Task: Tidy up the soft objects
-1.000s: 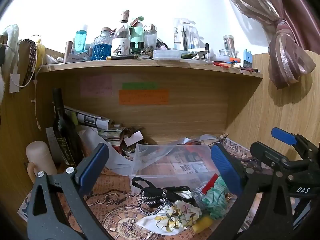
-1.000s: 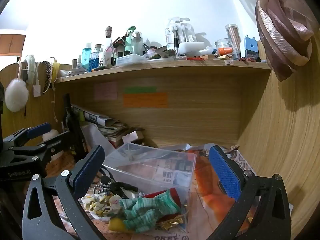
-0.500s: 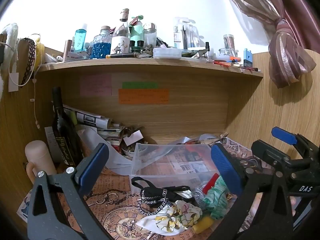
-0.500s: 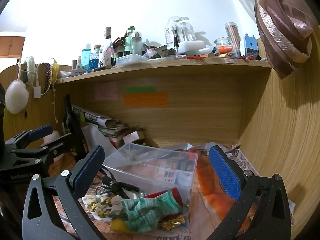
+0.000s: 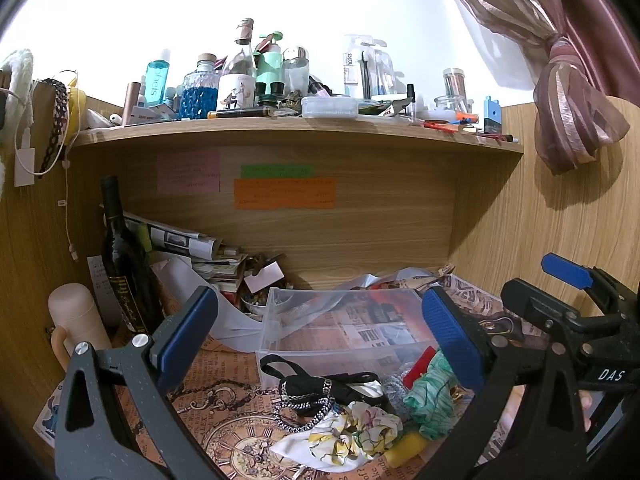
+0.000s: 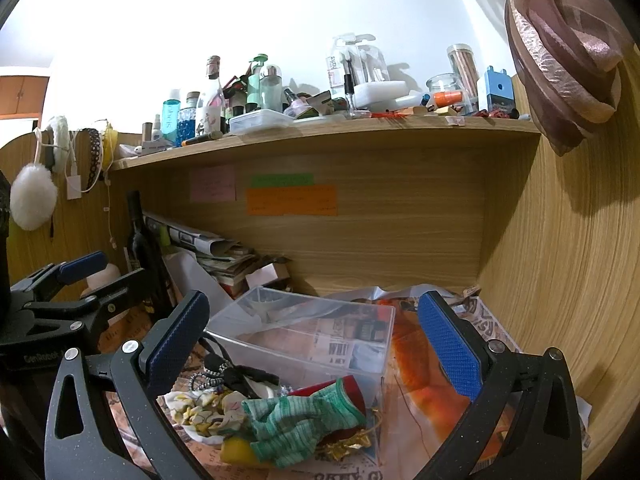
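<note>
Both grippers wide and empty, hovering short of the pile. Risks, left to right:

- Wine bottle [image 5: 122, 256] and beige mug [image 5: 74, 320] stand at the far left of the bench [image 5: 208, 412]. We swing the left gripper [image 5: 320, 340] out that way and we could knock the bottle over.
- Black strap with chain [image 5: 316, 390] lies at the front wall of the clear bin [image 5: 280, 320], touching the floral scrunchie [image 5: 360, 432]. If we pinch the scrunchie, the chain probably snags and drags along.
- Green knit cloth [image 6: 296, 420] sits draped over a red item [image 6: 344, 388] and a yellow piece [image 6: 236, 450], with gold foil [image 6: 348, 444] just beside it. A deep pinch likely takes hard bits with it.
- Bin looks light; a bump from either finger probably slides it back into the paper stack [image 5: 200, 252].
- Right gripper [image 6: 320, 344] is close beside the left one. If both go for the same pile, we risk a clash.

Everything soft is still outside the bin, heaped at its near wall.
</note>
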Demonstrator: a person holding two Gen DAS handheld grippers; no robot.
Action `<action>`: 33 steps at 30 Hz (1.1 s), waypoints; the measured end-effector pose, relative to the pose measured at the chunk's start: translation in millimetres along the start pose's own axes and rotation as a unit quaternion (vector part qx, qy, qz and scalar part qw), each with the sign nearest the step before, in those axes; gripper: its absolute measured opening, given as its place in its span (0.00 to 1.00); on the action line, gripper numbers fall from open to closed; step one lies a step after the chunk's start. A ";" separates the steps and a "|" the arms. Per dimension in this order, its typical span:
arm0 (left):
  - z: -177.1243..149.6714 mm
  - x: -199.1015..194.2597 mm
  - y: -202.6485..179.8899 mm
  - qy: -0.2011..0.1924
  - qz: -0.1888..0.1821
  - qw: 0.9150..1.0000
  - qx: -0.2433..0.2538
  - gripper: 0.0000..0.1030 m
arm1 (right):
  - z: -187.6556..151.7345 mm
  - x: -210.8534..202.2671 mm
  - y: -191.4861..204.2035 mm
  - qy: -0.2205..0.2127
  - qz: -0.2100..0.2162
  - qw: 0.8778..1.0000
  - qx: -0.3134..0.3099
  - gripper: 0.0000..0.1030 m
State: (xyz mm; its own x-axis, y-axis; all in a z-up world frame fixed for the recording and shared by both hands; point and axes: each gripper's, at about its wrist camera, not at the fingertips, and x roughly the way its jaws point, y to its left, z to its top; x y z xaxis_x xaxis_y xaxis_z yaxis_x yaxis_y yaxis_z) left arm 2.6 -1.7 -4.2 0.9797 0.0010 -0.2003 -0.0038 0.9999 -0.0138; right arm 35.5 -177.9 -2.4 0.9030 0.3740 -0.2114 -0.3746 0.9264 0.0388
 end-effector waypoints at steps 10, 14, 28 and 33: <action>0.9 -0.2 -0.1 0.001 0.000 1.000 0.000 1.00 | 1.3 -1.1 -0.3 0.000 0.000 1.000 0.004 1.00; 1.0 -0.1 -0.1 0.001 0.001 1.000 0.000 1.00 | 0.7 -0.7 -0.2 0.001 0.001 1.000 0.005 1.00; 1.0 -0.4 0.1 0.000 0.001 1.000 0.000 1.00 | 2.9 -1.4 -0.1 -0.001 0.001 1.000 0.006 1.00; 2.2 0.3 2.7 -0.001 0.001 1.000 -0.002 1.00 | 3.0 -1.3 0.0 -0.002 0.002 1.000 0.007 1.00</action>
State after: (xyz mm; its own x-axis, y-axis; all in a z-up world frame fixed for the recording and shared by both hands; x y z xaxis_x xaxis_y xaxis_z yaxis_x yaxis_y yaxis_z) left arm 3.4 1.0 -2.1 0.9801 0.0023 -0.1986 -0.0058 0.9998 -0.0171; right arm 35.0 -178.3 0.8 0.9024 0.3772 -0.2082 -0.3747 0.9256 0.0530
